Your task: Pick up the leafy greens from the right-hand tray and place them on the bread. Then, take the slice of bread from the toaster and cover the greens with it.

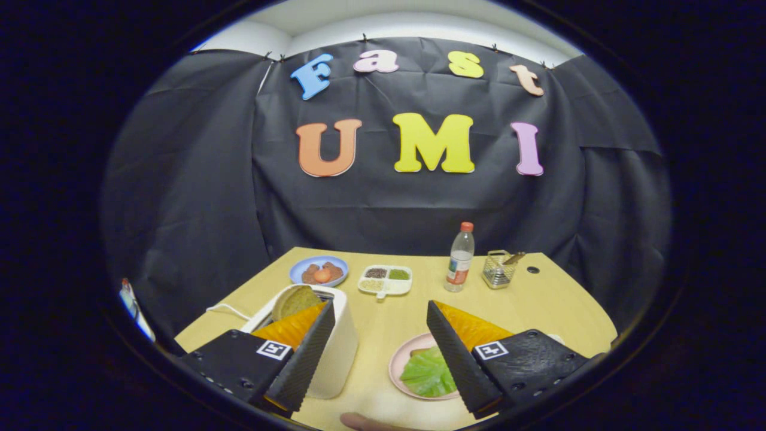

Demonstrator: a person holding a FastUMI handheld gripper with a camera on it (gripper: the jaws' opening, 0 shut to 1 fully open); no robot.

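A white toaster (339, 350) stands on the wooden table (389, 317), partly behind my left finger. A brown slice of bread (294, 301) sticks up out of its slot, just beyond that finger's tip. Leafy greens (427, 372) lie on a pink plate (400, 359) beside my right finger, which hides the plate's right part. A brownish edge peeks out from under the greens. My gripper (380, 306) is open and held above the table, with nothing between its fingers.
Farther back stand a blue plate (299, 268) with food, a white divided tray (385, 281), a clear bottle with a red cap (460, 258) and a wire basket (498, 269). A cord (224, 309) runs left of the toaster. A person's fingertip (362, 422) shows at the near edge.
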